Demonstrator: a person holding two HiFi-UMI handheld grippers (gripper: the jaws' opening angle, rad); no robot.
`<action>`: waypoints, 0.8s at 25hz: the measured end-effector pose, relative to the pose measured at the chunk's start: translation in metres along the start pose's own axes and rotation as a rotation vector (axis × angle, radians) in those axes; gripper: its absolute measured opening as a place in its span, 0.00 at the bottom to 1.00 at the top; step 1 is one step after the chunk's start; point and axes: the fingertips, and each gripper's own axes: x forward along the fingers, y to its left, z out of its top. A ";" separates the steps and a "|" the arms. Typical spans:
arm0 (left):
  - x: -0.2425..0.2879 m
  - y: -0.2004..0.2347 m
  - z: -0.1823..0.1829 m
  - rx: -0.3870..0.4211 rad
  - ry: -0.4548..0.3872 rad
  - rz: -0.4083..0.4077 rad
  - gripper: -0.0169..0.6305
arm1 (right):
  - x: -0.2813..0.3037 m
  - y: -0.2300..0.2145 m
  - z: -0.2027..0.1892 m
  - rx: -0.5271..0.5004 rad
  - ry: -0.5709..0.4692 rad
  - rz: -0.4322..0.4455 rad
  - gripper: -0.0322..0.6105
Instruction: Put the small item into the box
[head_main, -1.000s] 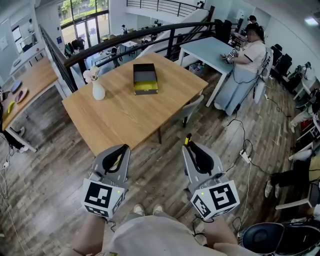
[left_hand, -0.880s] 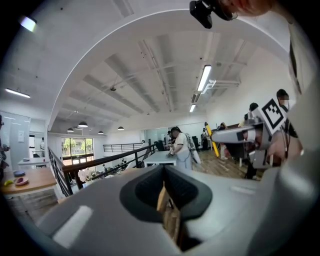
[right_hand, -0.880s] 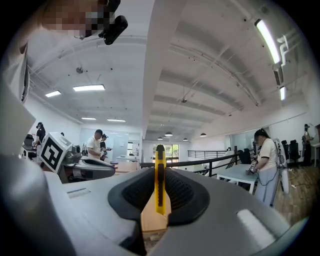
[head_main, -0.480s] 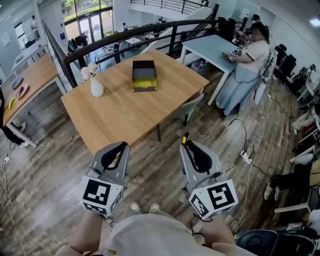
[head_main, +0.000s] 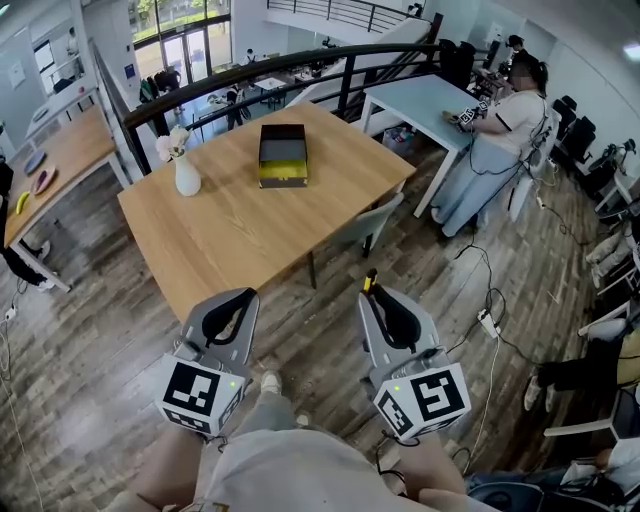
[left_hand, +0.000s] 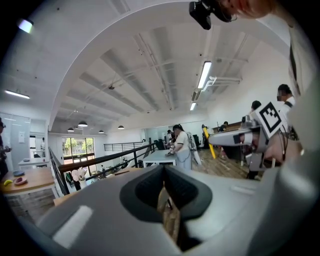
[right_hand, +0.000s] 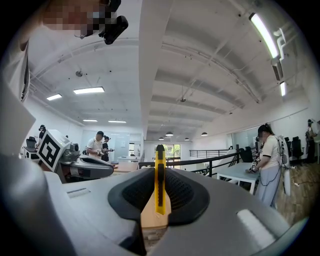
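A black box (head_main: 283, 155) with a yellow inside lies on the far part of the wooden table (head_main: 240, 235). A yellow utility knife (head_main: 369, 282) sticks up out of my right gripper (head_main: 377, 296), which is shut on it low over the floor, well short of the table. The knife (right_hand: 159, 180) stands upright between the right jaws. My left gripper (head_main: 243, 297) hangs beside it, shut, with nothing showing between its jaws (left_hand: 165, 194). Each gripper shows in the other's view: the right gripper (left_hand: 240, 137), the left gripper (right_hand: 85, 167).
A white vase (head_main: 186, 176) with flowers stands on the table left of the box. A grey chair (head_main: 372, 218) is tucked at the table's right side. A person (head_main: 498, 140) stands at a pale table (head_main: 420, 100). A black railing (head_main: 300, 62) runs behind. Cables (head_main: 487, 322) lie on the floor.
The table and box have drifted slightly left in the head view, and a shoe has come forward below. Both grippers keep the same pose and grip.
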 end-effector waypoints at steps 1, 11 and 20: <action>0.003 0.003 0.000 0.005 -0.002 0.007 0.03 | 0.003 -0.003 0.000 -0.002 0.000 0.000 0.15; 0.047 0.041 -0.013 0.005 -0.002 0.056 0.03 | 0.042 -0.040 -0.018 -0.069 0.021 -0.039 0.15; 0.112 0.097 -0.033 -0.003 0.029 0.067 0.03 | 0.127 -0.079 -0.043 0.032 0.055 -0.009 0.15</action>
